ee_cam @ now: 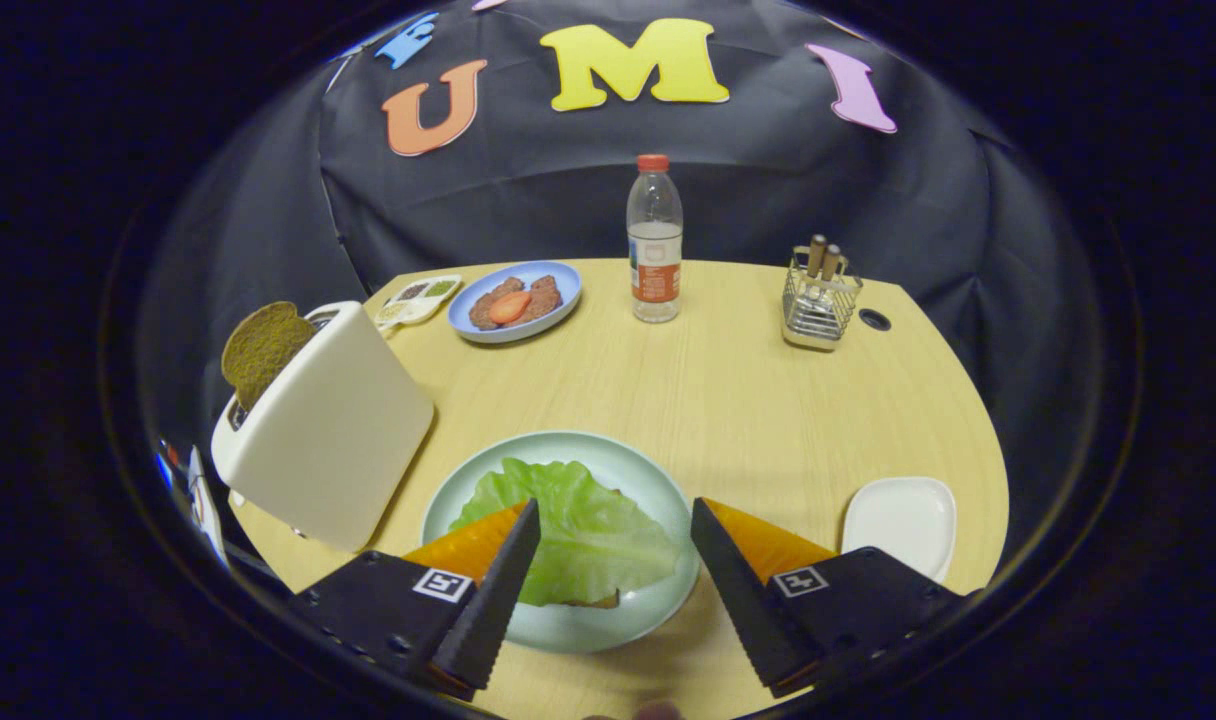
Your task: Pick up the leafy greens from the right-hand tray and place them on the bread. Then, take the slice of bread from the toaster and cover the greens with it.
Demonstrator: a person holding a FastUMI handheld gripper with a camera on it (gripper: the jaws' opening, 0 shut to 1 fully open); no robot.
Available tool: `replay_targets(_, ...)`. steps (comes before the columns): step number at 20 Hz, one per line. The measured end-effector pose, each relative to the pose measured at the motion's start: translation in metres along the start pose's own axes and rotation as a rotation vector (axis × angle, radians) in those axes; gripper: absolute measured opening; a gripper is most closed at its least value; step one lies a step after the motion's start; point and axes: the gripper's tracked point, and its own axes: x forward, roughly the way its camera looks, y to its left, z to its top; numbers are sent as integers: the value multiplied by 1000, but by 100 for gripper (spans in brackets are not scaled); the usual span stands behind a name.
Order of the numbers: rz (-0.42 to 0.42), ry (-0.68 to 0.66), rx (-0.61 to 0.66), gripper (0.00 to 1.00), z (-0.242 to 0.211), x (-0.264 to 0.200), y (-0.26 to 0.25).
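A green lettuce leaf [578, 525] lies on a slice of bread [595, 600], of which only a brown edge peeks out, on a pale green plate [658, 480]. My gripper [616, 515] hovers open above the plate, its fingers spread to either side of the leaf with nothing between them. To the left stands a cream toaster [333, 430] with a brown slice of bread [261, 347] sticking up out of its slot. A small white tray [900, 522] lies bare just right of the right finger.
Across the wooden table [728, 390] stand a blue plate [558, 300] with meat and a tomato slice, a small condiment dish [418, 298], a water bottle [655, 240] and a wire caddy [818, 297] holding utensils. A dark hole [874, 319] sits beside the caddy.
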Motion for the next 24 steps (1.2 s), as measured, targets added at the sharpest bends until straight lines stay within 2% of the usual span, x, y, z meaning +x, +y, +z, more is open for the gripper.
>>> replay_targets(5,-40,-148,-35,96,37,-36,-2)
replay_targets(11,-107,-256,15,97,64,-95,13)
replay_targets(17,37,-365,-26,97,117,-133,124)
replay_targets(20,80,-327,-18,97,116,-122,178)
replay_targets(24,98,-286,9,96,107,-96,235)
